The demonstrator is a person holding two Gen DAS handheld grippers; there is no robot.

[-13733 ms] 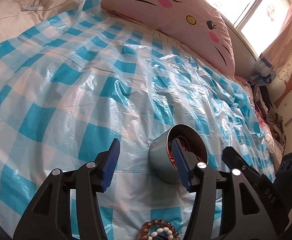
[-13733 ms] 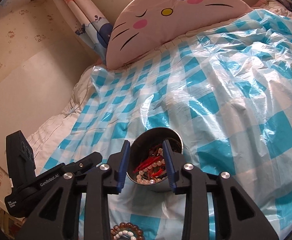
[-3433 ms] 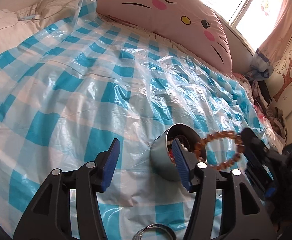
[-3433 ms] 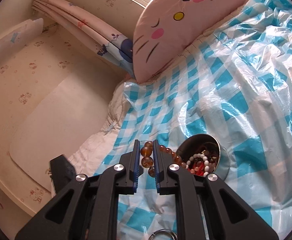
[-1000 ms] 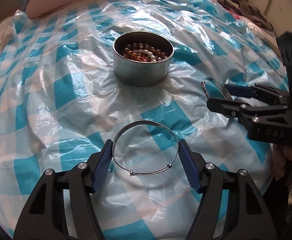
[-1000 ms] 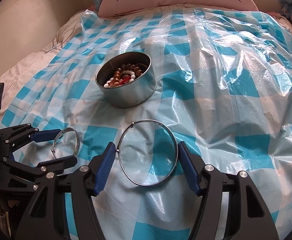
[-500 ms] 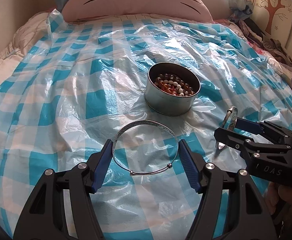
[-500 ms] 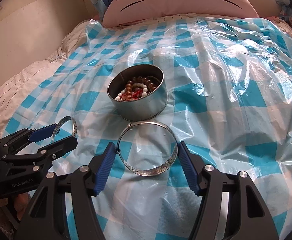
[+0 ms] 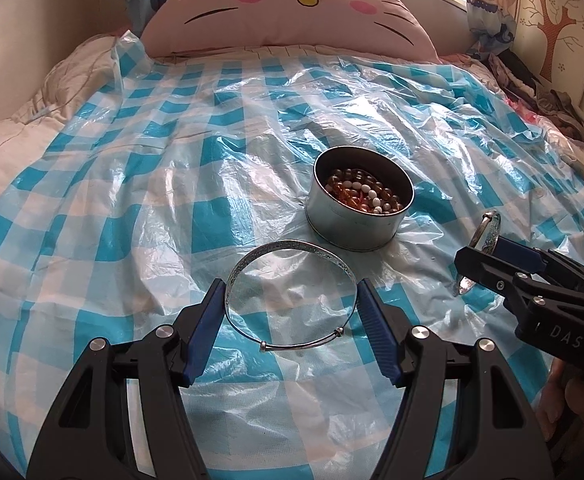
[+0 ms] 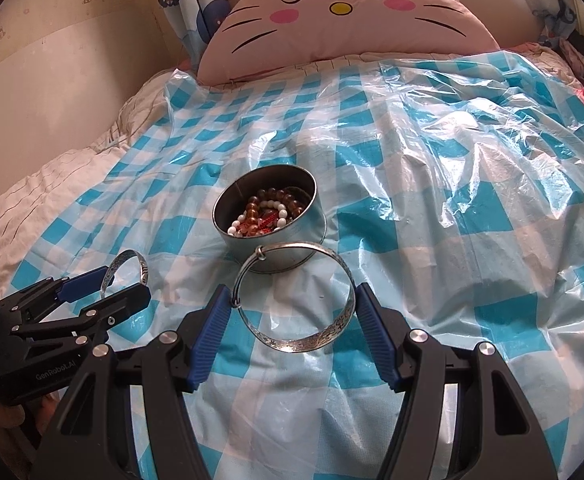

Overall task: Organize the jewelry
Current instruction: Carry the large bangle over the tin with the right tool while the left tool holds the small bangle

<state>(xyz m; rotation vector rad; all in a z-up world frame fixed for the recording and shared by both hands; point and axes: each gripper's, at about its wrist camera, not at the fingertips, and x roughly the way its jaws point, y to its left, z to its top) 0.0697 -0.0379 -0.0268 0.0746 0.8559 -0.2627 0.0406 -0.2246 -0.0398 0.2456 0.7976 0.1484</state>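
Note:
A round metal tin (image 9: 355, 226) (image 10: 299, 236) full of bead bracelets stands on the checked plastic sheet. My left gripper (image 9: 292, 312) is shut on a thin silver bangle (image 9: 303, 344), holding it by its sides above the sheet, near the tin. My right gripper (image 10: 292, 312) is shut on a wider engraved silver bangle (image 10: 311, 338), also held by its sides just in front of the tin. Each gripper shows in the other's view: the right gripper (image 9: 487, 256) on the right, the left gripper (image 10: 112, 284) on the left, each with its bangle upright.
The blue-and-white checked plastic sheet (image 9: 132, 200) covers a bed. A large pink cat-face pillow (image 9: 292, 4) (image 10: 343, 12) lies at the head. Rumpled clothes (image 9: 547, 96) lie at the right edge. A wall (image 10: 52, 40) runs along the left side.
Both grippers have lifted and tilted up with their bangles. The tin has shifted farther up in both views, and more of the pillow shows.

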